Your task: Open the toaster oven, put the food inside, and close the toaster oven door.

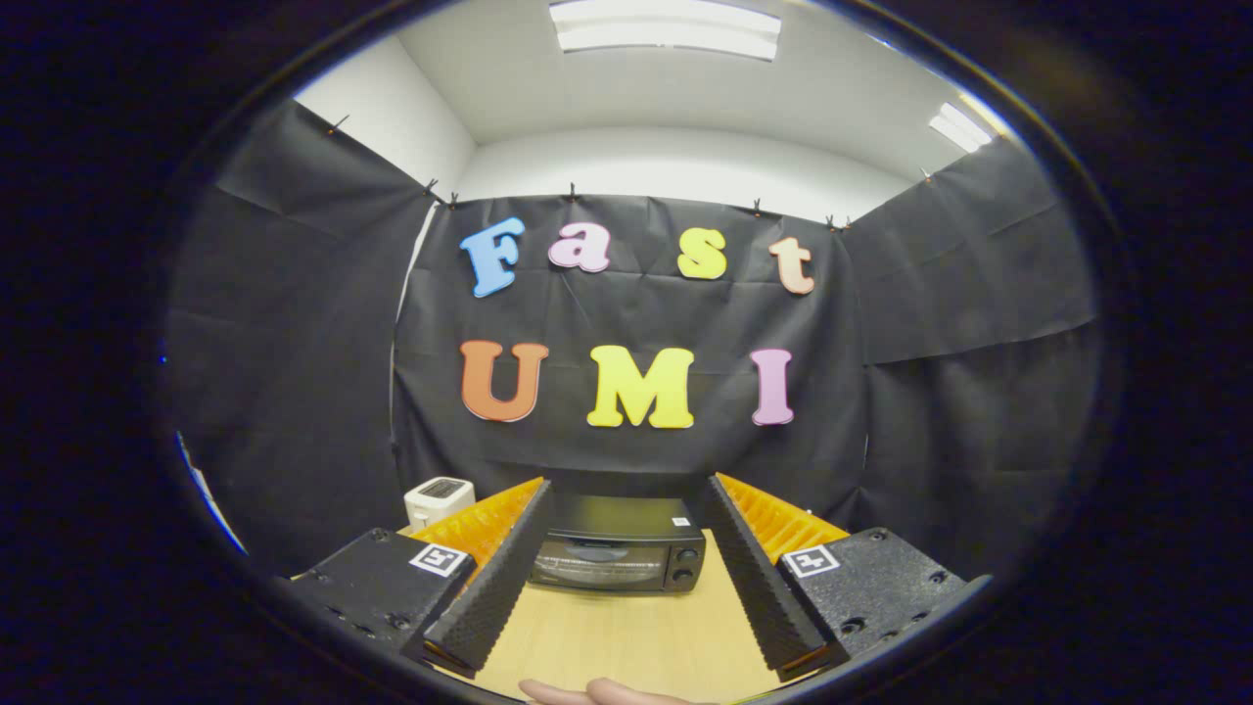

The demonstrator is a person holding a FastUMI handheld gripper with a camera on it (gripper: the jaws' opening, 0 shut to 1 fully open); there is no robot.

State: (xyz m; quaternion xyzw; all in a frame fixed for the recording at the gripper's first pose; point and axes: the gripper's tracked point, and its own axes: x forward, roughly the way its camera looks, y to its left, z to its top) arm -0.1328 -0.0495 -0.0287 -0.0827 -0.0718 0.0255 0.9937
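Observation:
A black toaster oven [617, 556] stands on the wooden table [626, 636] against the back cloth wall, its glass door shut and two knobs on its right side. It lies beyond my gripper [626, 490], framed between the two fingers. The fingers [499, 578] are spread wide apart with nothing between them. No food item can be made out on the table from here.
A small white toaster [439, 501] sits at the back left of the table, left of the oven. Part of a person's hand [597, 693] shows at the near edge of the table, below the fingers. Black cloth walls close in all sides.

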